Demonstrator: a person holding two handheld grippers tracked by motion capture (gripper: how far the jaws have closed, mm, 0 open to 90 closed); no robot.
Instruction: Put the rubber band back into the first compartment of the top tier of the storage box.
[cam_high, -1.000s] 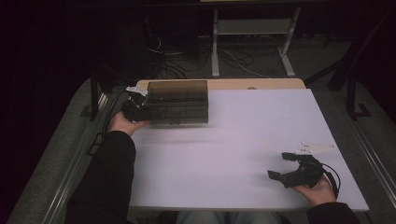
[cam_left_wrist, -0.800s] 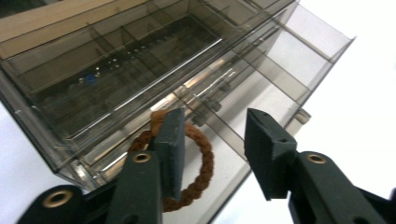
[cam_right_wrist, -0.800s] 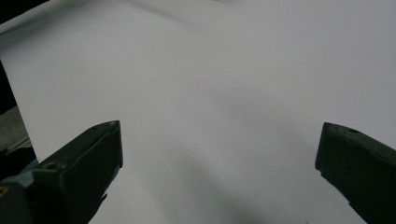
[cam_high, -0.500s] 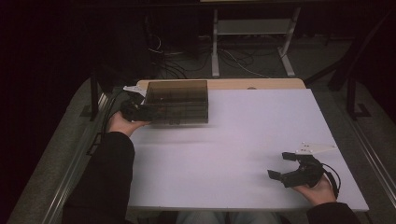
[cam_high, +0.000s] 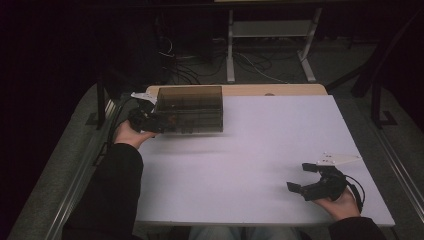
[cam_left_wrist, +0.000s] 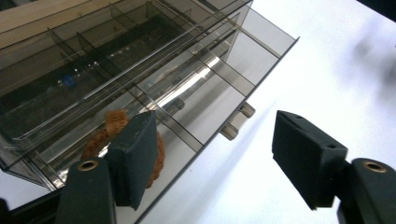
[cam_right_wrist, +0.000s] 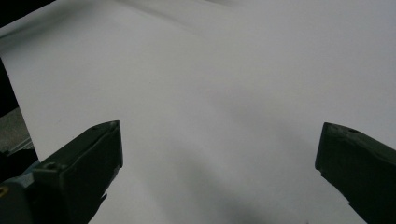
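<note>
A smoked clear plastic drawer box (cam_high: 189, 107) stands at the table's far left. In the left gripper view the box (cam_left_wrist: 140, 60) shows its dividers, two small knobs (cam_left_wrist: 246, 109) and a brown furry thing (cam_left_wrist: 114, 122) inside a drawer. My left gripper (cam_high: 149, 122) is at the box's left front corner. Its jaws (cam_left_wrist: 215, 128) have just been opening and stand open, with only bare table between them. My right gripper (cam_high: 300, 177) rests open near the front right edge, and nothing lies between its jaws (cam_right_wrist: 219, 135).
The white tabletop (cam_high: 260, 140) has a wooden strip (cam_high: 250, 90) along its far edge. Beyond it are a desk frame (cam_high: 230, 50) and cables on the floor. Metal rails run along both sides of the table.
The left gripper's jaws have spread apart beside the box's front corner. The right hand and the box have stayed where they were.
</note>
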